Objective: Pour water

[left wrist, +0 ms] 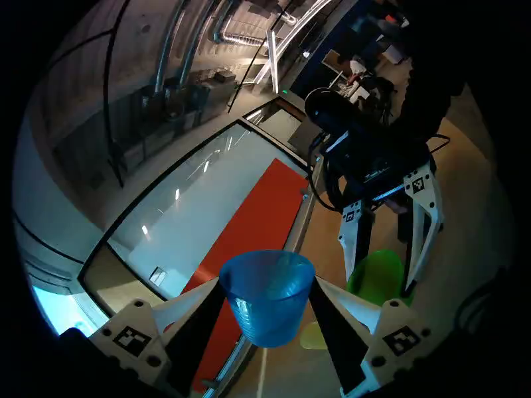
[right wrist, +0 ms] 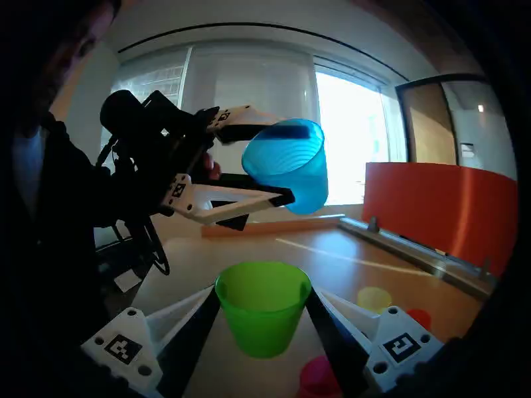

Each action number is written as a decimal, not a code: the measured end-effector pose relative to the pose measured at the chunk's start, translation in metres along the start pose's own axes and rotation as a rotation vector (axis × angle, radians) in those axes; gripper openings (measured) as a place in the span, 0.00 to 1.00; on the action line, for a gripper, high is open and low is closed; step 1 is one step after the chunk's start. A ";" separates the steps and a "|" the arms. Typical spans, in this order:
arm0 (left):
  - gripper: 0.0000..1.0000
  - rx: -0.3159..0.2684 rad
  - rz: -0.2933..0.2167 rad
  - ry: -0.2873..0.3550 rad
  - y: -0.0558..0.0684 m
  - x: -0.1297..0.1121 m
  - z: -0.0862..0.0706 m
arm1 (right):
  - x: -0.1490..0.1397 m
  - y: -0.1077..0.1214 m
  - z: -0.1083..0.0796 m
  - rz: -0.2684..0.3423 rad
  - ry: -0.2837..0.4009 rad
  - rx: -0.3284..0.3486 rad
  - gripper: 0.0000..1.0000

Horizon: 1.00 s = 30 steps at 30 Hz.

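blue translucent plastic cup (left wrist: 267,305) sits right at the lens in the left gripper view, pinched at its sides between the two fingers of the left tool (left wrist: 267,285). the right tool (right wrist: 263,295) likewise clamps a bright green plastic cup (right wrist: 263,322), upright over the wooden worktop (right wrist: 345,255); whether it rests there i cannot tell. the blue cup hangs tipped on its side, above and beyond the green one, well apart from it.

to pour well, i judge the blue lip should come over the green mouth and much nearer before tipping further, slowly, with the green cup held level. no stream shows, and i cannot tell whether the blue cup holds water.

the right gripper view gives the tilt and the gap between the cups, plus a small yellow cup (right wrist: 375,298) on the worktop. the left gripper view gives the green cup from higher up, off to one side.
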<state>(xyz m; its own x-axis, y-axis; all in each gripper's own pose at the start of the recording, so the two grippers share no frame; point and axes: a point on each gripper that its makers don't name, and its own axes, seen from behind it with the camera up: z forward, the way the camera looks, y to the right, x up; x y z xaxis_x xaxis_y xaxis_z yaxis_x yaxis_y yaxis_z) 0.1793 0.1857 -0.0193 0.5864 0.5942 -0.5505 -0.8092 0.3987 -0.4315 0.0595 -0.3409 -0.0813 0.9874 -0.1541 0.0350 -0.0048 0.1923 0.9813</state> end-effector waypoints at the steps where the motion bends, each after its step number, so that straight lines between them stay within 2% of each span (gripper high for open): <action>1: 0.85 -0.001 0.001 0.000 0.000 0.000 0.000 | 0.000 0.000 0.000 0.000 0.001 0.000 0.91; 30: 0.85 0.003 0.073 0.001 -0.001 0.003 0.001 | 0.003 -0.004 0.001 -0.003 0.003 0.015 0.90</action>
<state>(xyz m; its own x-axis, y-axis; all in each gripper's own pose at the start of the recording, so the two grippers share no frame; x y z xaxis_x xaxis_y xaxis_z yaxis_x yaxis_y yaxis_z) 0.1816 0.1876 -0.0196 0.5257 0.6211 -0.5813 -0.8500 0.3567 -0.3876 0.0627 -0.3428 -0.0847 0.9880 -0.1513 0.0317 -0.0044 0.1778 0.9841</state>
